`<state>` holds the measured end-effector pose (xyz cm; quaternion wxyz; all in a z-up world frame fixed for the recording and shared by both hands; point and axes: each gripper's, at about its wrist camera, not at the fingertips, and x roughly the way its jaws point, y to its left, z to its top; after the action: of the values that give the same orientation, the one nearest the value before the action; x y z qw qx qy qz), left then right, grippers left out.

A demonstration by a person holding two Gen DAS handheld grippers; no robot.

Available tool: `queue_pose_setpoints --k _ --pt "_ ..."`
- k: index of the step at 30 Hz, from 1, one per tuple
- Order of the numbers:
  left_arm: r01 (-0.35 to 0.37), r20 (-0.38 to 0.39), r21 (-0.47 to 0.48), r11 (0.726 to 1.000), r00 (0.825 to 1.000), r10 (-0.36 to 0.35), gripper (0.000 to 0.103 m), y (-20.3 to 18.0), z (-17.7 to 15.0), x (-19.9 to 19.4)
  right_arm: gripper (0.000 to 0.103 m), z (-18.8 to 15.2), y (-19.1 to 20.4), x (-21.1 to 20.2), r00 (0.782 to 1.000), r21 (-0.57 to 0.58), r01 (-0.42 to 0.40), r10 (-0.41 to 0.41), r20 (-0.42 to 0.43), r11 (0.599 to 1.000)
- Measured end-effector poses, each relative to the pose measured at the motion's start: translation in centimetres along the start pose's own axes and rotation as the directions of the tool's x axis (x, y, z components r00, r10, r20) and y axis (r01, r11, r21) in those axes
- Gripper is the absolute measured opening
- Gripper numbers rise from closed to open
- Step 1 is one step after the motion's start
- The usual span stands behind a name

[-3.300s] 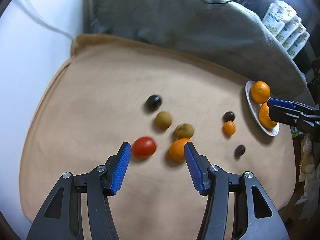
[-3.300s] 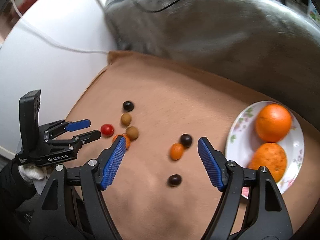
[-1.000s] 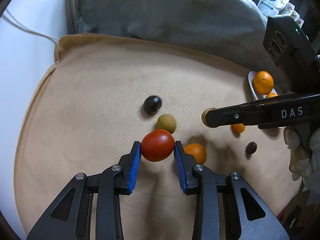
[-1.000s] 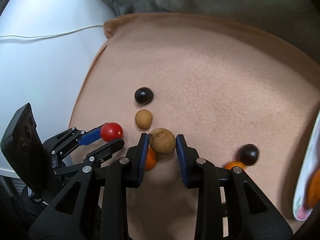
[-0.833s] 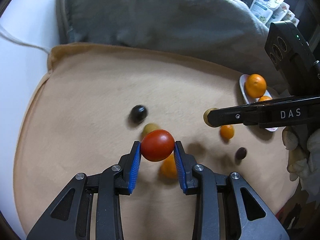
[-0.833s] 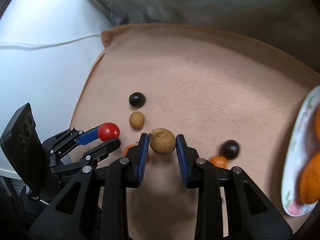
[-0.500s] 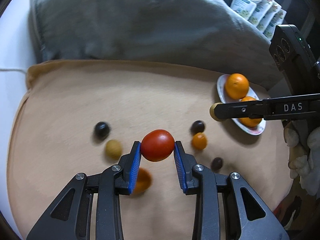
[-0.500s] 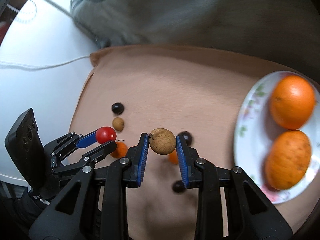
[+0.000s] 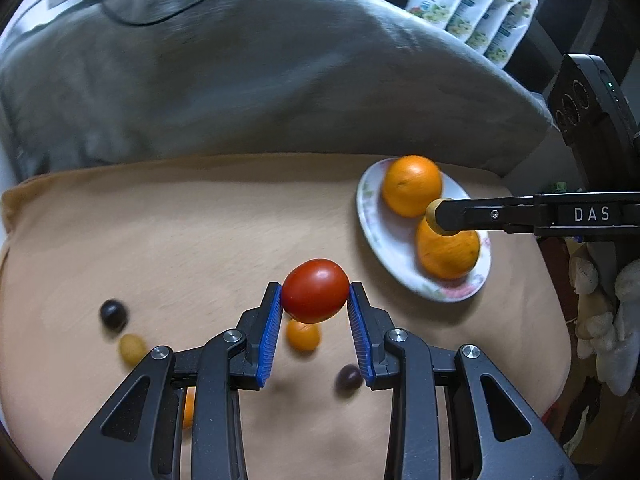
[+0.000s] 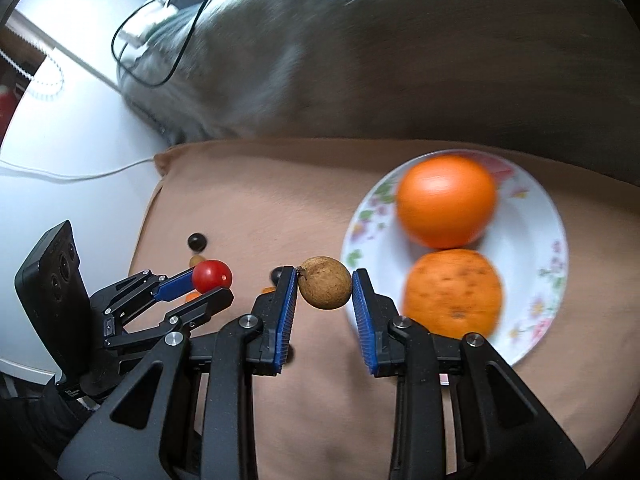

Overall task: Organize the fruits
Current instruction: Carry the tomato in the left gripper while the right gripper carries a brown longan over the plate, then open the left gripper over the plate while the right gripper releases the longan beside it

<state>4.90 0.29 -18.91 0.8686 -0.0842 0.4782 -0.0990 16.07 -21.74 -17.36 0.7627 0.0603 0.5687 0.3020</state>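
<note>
My left gripper (image 9: 315,296) is shut on a red tomato (image 9: 315,290), held above the tan cloth. My right gripper (image 10: 325,283) is shut on a brown round fruit (image 10: 325,282) just left of the white flowered plate (image 10: 532,232). Two oranges (image 10: 445,206) (image 10: 452,294) lie on that plate. In the left wrist view the plate (image 9: 376,236) is at the right, and the right gripper (image 9: 436,218) hangs over it with the brown fruit. On the cloth lie a small orange fruit (image 9: 303,335), two dark fruits (image 9: 113,313) (image 9: 348,377) and a yellowish one (image 9: 132,348).
A grey blanket (image 9: 248,80) is heaped behind the tan cloth (image 9: 180,232). White packets (image 9: 468,4) stand at the far right. A white cable (image 10: 80,176) runs across the white surface left of the cloth. A gloved hand (image 9: 612,320) holds the right gripper.
Both grippers have carried their fruits up and to the right, toward the plate. The plate now appears much nearer in both views; the fruits left on the cloth have fallen behind.
</note>
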Motion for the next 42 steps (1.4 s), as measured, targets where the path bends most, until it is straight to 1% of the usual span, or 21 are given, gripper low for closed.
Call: queue_pose_setpoints --k 11,19,24,32,42 --pt "0.041 0.000 0.051 0.998 0.999 -0.041 0.032 -4.2 1.8 1.9 0.030 0.1 -4.5 -3.2 0.995 0.029 0.072 -0.074 0.061 0.997" --pt "0.060 -0.008 0.084 0.995 0.998 -0.059 0.032 -6.1 2.7 3.0 0.030 0.8 -6.2 -3.2 0.990 0.046 0.119 -0.122 0.072 0.992" --pt "0.068 -0.017 0.100 0.993 0.998 -0.066 0.032 -6.9 2.9 3.5 0.030 1.0 -7.1 -2.5 0.989 0.047 0.135 -0.138 0.058 0.990" --pt "0.077 -0.027 0.105 0.992 0.997 -0.074 0.032 -7.9 3.3 4.3 0.030 0.9 -8.1 -1.8 0.988 0.052 0.147 -0.150 0.048 0.988" --pt "0.086 -0.032 0.111 0.990 0.996 -0.083 0.032 -8.4 3.6 4.6 0.030 0.8 -8.2 -1.6 0.987 0.057 0.150 -0.153 0.055 0.987"
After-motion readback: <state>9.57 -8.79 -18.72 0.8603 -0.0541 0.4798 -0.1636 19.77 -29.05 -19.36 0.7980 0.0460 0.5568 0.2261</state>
